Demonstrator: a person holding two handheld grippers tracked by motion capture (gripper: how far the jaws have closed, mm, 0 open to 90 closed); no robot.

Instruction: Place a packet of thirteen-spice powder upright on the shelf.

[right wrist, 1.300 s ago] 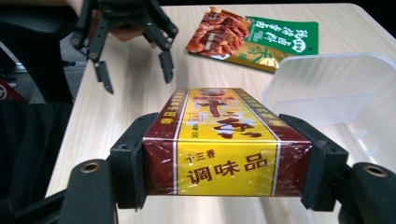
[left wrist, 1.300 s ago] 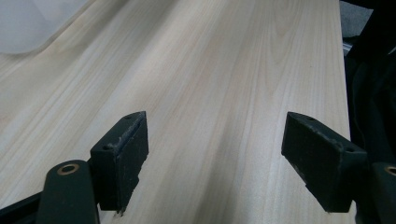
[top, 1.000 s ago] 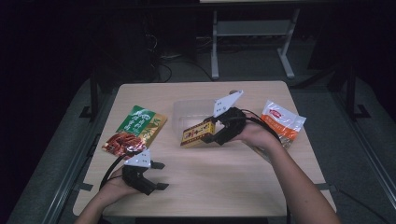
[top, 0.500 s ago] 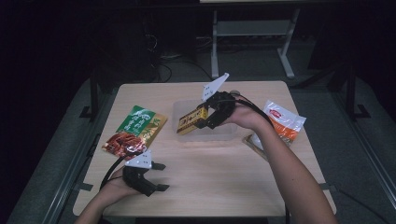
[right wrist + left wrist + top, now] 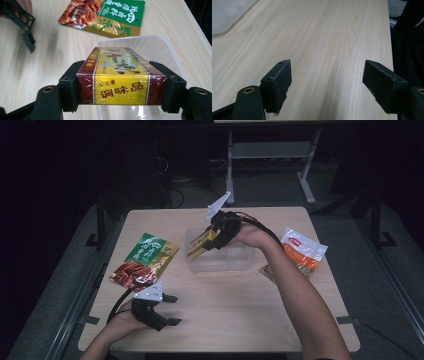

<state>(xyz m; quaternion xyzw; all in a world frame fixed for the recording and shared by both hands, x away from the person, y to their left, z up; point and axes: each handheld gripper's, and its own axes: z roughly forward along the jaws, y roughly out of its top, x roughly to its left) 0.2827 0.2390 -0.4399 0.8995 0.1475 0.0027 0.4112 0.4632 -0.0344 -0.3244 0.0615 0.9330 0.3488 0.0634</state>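
A: Starting at the right claw (image 5: 120, 82): we see both pads clamped flat on the short sides of the yellow-and-maroon seasoning box (image 5: 117, 77). Firm grasp, box held roughly level.

B: Agreed. In the high view that right claw (image 5: 209, 240) holds the box (image 5: 200, 245) above the clear plastic container (image 5: 235, 262), over its rim at about 9 o'clock. We'd say it is lifted, not yet lowered inside.

A: So the pick-up is done and the carry is nearly done. What's left, by our reading, is setting the box down in the container and letting go.

B: The left claw (image 5: 167, 310): we note it resting on the tabletop (image 5: 240, 315) near 7 o'clock, jaws spread wide, nothing between them. Its own camera shows the same: left claw (image 5: 328, 82) released over bare wood.

A: Outward from there: green-and-gold pouch (image 5: 145, 262) lies flat at 9 o'clock of the container, orange-and-white packet (image 5: 302, 252) at 3 o'clock, both on the tabletop, neither in the container.

B: If they belong inside as well, we count one item partway and two untouched.
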